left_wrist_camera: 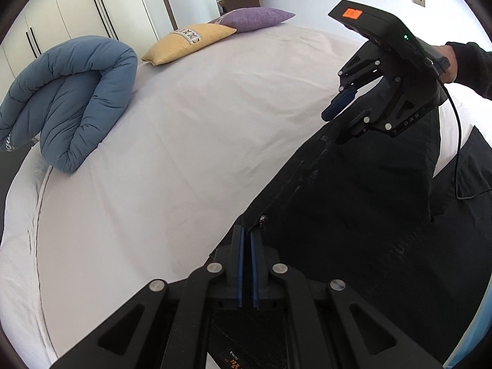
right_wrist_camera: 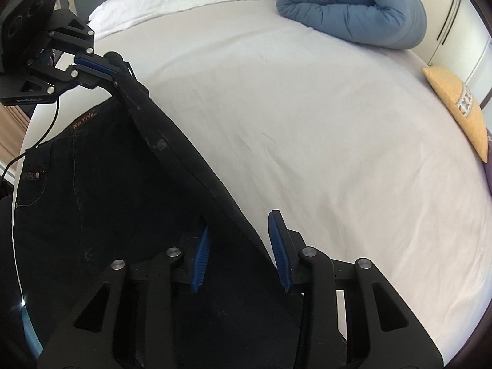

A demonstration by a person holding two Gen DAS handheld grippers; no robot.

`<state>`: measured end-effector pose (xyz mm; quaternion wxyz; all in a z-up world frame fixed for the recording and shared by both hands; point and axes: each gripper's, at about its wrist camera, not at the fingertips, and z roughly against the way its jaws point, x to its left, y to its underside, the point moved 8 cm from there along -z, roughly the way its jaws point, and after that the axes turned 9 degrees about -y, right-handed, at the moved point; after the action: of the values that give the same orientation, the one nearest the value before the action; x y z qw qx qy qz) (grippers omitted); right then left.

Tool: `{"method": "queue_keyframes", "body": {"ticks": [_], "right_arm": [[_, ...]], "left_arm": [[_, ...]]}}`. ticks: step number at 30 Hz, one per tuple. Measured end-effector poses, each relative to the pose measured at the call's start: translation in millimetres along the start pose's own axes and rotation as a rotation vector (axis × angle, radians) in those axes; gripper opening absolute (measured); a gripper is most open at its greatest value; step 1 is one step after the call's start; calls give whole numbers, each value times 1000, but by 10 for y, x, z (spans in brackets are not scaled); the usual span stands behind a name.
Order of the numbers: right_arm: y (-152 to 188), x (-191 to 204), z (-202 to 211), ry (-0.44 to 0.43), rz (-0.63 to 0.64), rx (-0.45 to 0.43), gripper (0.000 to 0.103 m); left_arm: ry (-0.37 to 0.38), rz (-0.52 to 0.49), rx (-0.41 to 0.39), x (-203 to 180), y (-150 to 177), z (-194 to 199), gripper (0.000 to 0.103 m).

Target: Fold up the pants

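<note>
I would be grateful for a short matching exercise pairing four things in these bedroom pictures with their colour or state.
Things:
1. folded quilted duvet
2. rectangular pillow with a patterned band
3. left gripper
4. right gripper

Colour or state:
A. yellow
B. jaws apart, astride the edge of the black denim pants
C. blue
D. clamped shut on the pants' waistband edge

Pairs: 1-C, 2-A, 3-D, 4-B
</note>
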<state>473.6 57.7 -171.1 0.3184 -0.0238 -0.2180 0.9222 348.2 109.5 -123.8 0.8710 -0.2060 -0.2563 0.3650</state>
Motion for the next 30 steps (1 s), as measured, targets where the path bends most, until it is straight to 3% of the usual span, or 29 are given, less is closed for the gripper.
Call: {"method": "queue_keyframes", "body": {"ticks": [1, 3, 6, 11, 15, 19, 23, 27, 30], "right_arm": [[-10, 9, -11, -4, 5, 4, 25], [-27, 51, -13, -4, 27, 1, 7], [-18, 195, 43, 18, 101, 1, 2], [-13, 638, 256, 100, 318, 5, 1], [96, 1158, 336, 190, 539, 57, 1], [615, 1845, 149, 369, 955, 216, 1], [1115, 2377, -63, 421, 1246, 330, 1], [1399, 2716, -187, 427, 1348, 378, 1], [1542, 3010, -230, 416, 1394, 394, 1]], "left_arm": [[1, -2, 1, -12, 5, -4, 3], [3, -7, 5, -22, 17, -12, 3], [2, -6, 5, -23, 23, -2, 3], [-1, -14, -6, -14, 92, 141, 3], [12, -67, -9, -187, 277, 347, 3], [19, -175, -1, -605, 594, 586, 3], [39, -274, 23, -1055, 954, 786, 3], [72, -345, 75, -1427, 1340, 905, 3], [112, -330, 102, -1598, 1586, 994, 3]]}}
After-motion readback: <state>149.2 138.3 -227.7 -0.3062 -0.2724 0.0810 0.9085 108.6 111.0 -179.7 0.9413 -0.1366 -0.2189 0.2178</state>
